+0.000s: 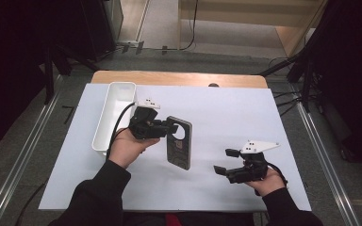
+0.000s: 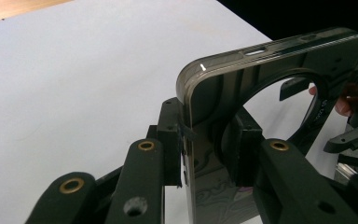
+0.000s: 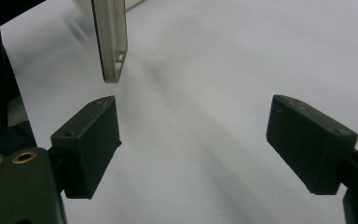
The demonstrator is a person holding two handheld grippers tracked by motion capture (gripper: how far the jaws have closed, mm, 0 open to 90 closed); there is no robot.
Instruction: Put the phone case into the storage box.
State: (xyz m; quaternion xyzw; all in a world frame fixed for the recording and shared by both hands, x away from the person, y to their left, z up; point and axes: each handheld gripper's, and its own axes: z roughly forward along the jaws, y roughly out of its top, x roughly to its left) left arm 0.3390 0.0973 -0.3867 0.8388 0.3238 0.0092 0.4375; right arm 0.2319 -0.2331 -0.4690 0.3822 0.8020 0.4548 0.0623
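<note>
High view is showing me the phone case (image 1: 179,142), dark and translucent with a round cutout, hanging over the middle of the counter (image 1: 235,117) with its long side running toward the near edge. My left tool (image 1: 168,128) is clamping the case by its far end; left gripper view is showing the pads (image 2: 170,140) pressing on both faces of the case (image 2: 261,70) beside the cutout. My right tool (image 1: 224,162) is hovering near the near right corner, well apart from the case, its jaws standing wide apart with nothing between them. Right gripper view is showing the case's edge (image 3: 112,42) beyond the left pad (image 3: 87,144). A white bin (image 1: 115,113) is sitting along the far left edge.
</note>
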